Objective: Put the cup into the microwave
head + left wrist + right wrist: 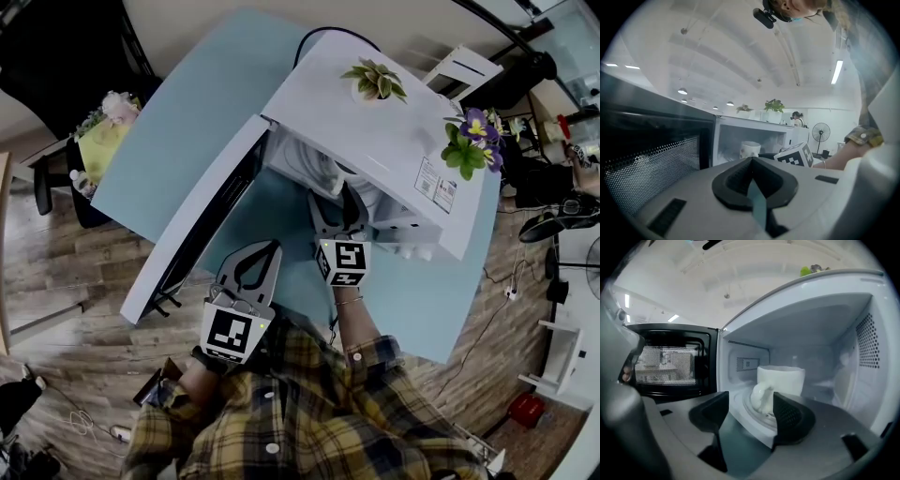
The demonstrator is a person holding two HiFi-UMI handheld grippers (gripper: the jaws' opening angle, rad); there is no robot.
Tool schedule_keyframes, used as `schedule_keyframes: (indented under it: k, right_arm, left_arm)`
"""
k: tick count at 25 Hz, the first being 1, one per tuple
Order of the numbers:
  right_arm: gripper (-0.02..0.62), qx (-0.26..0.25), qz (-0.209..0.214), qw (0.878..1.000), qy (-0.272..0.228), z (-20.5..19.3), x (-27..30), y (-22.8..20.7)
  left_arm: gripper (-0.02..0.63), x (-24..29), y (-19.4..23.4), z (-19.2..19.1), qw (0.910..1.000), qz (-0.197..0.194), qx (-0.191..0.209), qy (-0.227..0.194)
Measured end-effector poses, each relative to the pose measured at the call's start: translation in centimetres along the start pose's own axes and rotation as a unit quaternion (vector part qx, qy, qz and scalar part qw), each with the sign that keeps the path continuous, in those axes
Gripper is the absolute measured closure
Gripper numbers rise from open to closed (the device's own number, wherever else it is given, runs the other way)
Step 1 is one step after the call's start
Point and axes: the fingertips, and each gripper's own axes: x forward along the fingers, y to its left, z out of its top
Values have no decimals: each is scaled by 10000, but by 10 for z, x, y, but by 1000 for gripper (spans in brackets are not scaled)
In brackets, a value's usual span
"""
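Observation:
The white cup (783, 379) stands upright on the turntable inside the white microwave (375, 141), its handle (761, 397) turned toward my right gripper (750, 404). That gripper is open at the oven's mouth (335, 192); the handle shows in the gap between the jaws, and the pads do not press it. My left gripper (751, 162) is shut on nothing and hangs back in front of the oven (272, 248), beside the open door (651, 159). From there the cup (750, 149) shows in the cavity.
The microwave door (202, 220) swings out to the left over the light blue table (178, 141). Two potted plants (375, 80) (473, 141) stand on the oven's top. A yellow bag with flowers (108, 131) is beyond the table's left edge.

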Motion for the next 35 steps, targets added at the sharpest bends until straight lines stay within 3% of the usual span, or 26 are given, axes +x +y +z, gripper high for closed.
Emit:
schedule_keyframes:
  k: [13,19,27,35]
  right_arm:
    - [319,167,100,9997,-166,23,-30,-1]
    - [319,587,229,9980,-100,37,-59,-2]
    - [322,789,706,9942,-167,68,-99,2]
    - [418,424,857,9951,-233,106,-129,-6]
  left_arm:
    - [614,-3,5,23,9998,46,76,-177]
    - [614,2,2,40,9994,-56,118,-319]
    - [614,13,-4,66,9975,-285,277,-582]
    - [614,27,-18,84,9957,-668,252,-582]
